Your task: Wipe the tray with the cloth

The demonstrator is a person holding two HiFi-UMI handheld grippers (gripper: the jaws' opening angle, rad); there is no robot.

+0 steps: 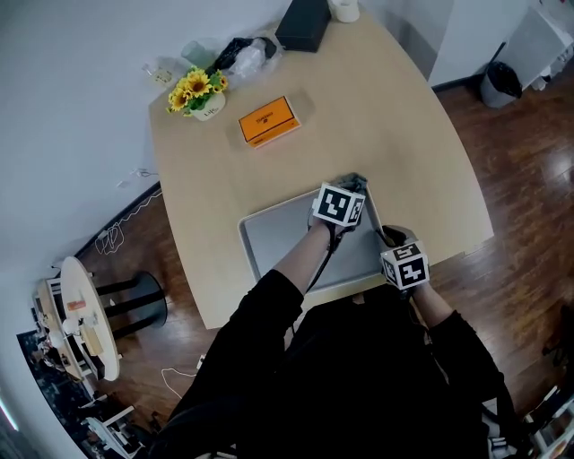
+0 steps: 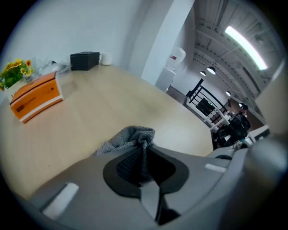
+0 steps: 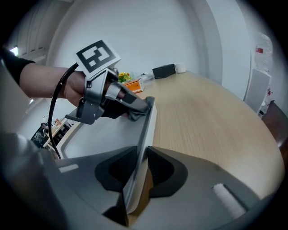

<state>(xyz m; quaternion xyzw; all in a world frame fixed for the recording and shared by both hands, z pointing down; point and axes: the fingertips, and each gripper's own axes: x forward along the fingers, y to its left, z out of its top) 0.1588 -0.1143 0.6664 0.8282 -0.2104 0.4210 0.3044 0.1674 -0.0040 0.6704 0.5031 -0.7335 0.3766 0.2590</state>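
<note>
A grey tray [image 1: 278, 240] lies at the near edge of the wooden table. My left gripper [image 1: 345, 199] is over the tray's far right corner, shut on a bunched grey cloth [image 1: 352, 183]. In the left gripper view the cloth [image 2: 130, 137] is pinched between the dark pads and spills out ahead onto the table. My right gripper [image 1: 391, 237] is at the tray's right side. Its jaws are shut on the tray's raised right rim [image 3: 147, 126]. In the right gripper view the left gripper [image 3: 135, 105] presses the cloth [image 3: 134, 116] at the rim's far end.
An orange box [image 1: 268, 120] lies mid-table. At the far end are a pot of yellow flowers [image 1: 199, 90], a plastic bag [image 1: 244, 56], a black box [image 1: 303, 22] and a white cup [image 1: 344, 9]. A round side table [image 1: 85, 314] stands on the floor at left.
</note>
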